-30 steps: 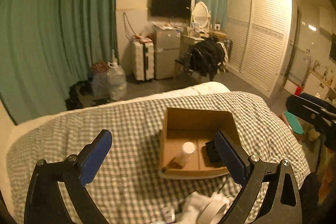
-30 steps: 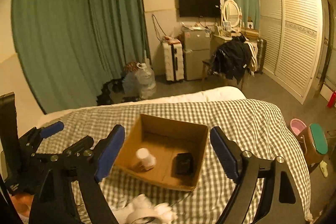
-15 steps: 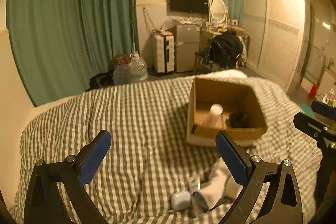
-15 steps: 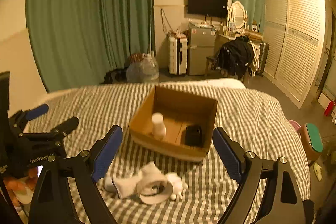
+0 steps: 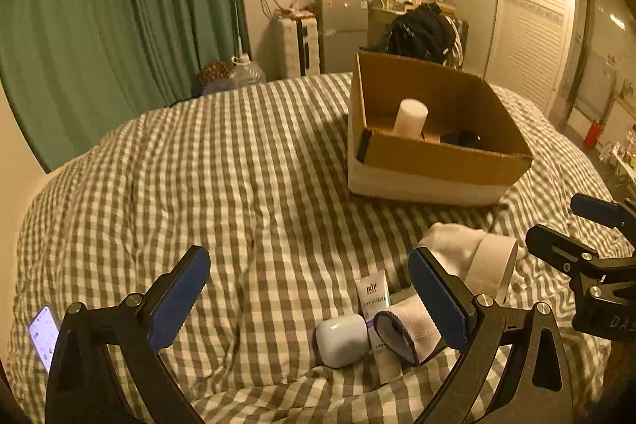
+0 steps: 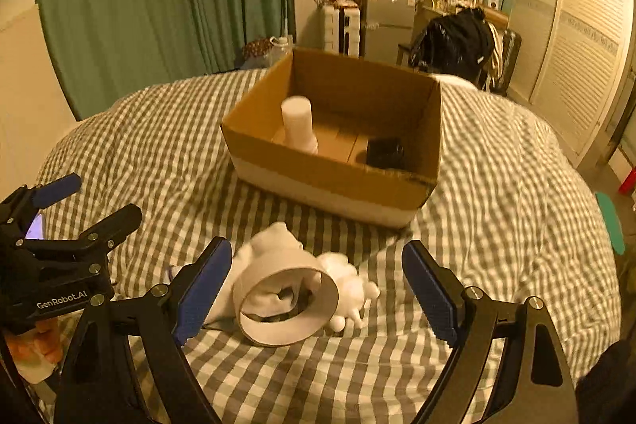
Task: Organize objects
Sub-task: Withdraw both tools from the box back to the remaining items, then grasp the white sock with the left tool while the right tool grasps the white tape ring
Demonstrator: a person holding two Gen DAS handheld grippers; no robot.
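While both grippers hung low over the checked bed [image 5: 246, 161], the left gripper [image 5: 308, 299] had its blue fingers [image 5: 179, 299] spread wide with nothing between them, and the right gripper [image 6: 316, 291] was likewise spread and held nothing. Ahead of the left fingers and toward their right one lay a small cluster: a white earbud case [image 5: 342, 340], a white tube [image 5: 373, 295] lying just beside it, and a rolled sock [image 5: 405, 330] resting against the inside of the right finger. Beyond that finger sat a heap of white cloth [image 5: 453, 241] touching a roll of tape [image 5: 495, 261]. In the right wrist view the roll of tape [image 6: 286, 299] lay between the two fingers, nearer the left one, with the white cloth [image 6: 274, 241] behind it and a white fluffy piece [image 6: 349, 281] at its right side.

Farther ahead stood an open cardboard box [image 6: 330, 177], well apart from the cluster, holding an upright white bottle [image 6: 297, 122] toward its left and a dark object [image 6: 383, 151] toward its right; what that object was could not be told. The near wall of the box rose between the fingers and its contents. Bare checked cover stretched to the left of the left fingers, where a lit phone [image 5: 43, 336] lay near the bed's edge. To the right of the right fingers the bed sloped off toward the floor.
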